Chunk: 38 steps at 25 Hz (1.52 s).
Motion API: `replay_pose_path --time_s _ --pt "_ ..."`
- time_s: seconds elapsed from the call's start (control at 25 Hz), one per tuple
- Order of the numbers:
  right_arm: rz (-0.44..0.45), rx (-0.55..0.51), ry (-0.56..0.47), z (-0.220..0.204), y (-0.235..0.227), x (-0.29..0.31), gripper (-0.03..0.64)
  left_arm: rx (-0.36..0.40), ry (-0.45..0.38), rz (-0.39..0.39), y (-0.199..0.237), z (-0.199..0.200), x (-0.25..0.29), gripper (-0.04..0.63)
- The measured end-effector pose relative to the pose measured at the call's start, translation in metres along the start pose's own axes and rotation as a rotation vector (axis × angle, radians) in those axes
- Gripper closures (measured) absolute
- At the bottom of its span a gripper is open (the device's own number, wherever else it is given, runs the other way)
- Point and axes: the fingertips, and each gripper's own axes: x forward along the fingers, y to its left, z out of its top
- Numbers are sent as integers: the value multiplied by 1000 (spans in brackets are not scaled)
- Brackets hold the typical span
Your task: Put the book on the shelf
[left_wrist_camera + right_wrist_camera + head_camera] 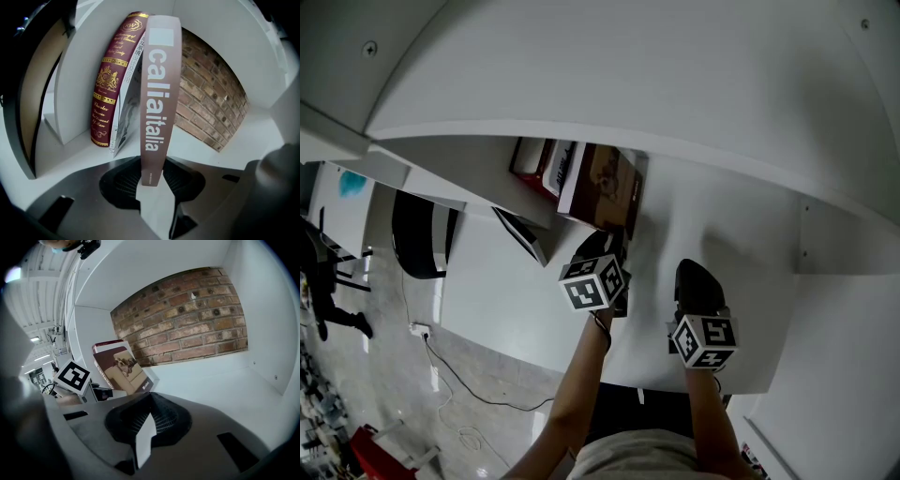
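Head view looks down on two bare forearms [577, 394] stretched forward side by side, each tipping its tool slightly downward into the shelf [703, 216] bay. The right tool [692, 270] rests low over the white shelf floor, well apart from the books. Its jaws are drawn together at the tips with nothing between them [151, 406]. To its left, the left tool [605, 242] reaches further in. Its jaws are clamped on the foot of the book's [157, 103] brown spine, one pad on each side [152, 176]. The book stands upright on the shelf, straight ahead of that tool. Just beyond and to the tool's left, a thin white volume [124, 122] leans against a maroon book [110, 89] with gold lettering. Farthest back, to the tool's right, is the brick back wall [211, 103].
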Motion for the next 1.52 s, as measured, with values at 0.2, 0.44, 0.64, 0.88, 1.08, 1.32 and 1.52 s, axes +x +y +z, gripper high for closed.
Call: replay_pose_path --time_s 0.2,0.44,0.64,0.88,1.08,1.32,1.52 --pt "-3 5 6 -2 -3 1 601 -7 -12 16 0 8 10 442" --pt "-5 6 10 0 -4 3 601 -1 -9 27 1 16 18 442" --pt "-6 8 14 -1 -4 5 600 3 -12 35 2 24 26 442" --pt "-13 9 16 -1 -6 5 600 11 -13 44 4 31 32 442" --pt "-20 3 19 -1 -7 5 600 4 -23 37 4 35 34 442" --pt "-16 0 22 -1 -5 7 600 -37 -26 39 5 36 36 439" --pt "3 -12 26 -2 1 8 601 -31 -34 53 3 39 31 433"
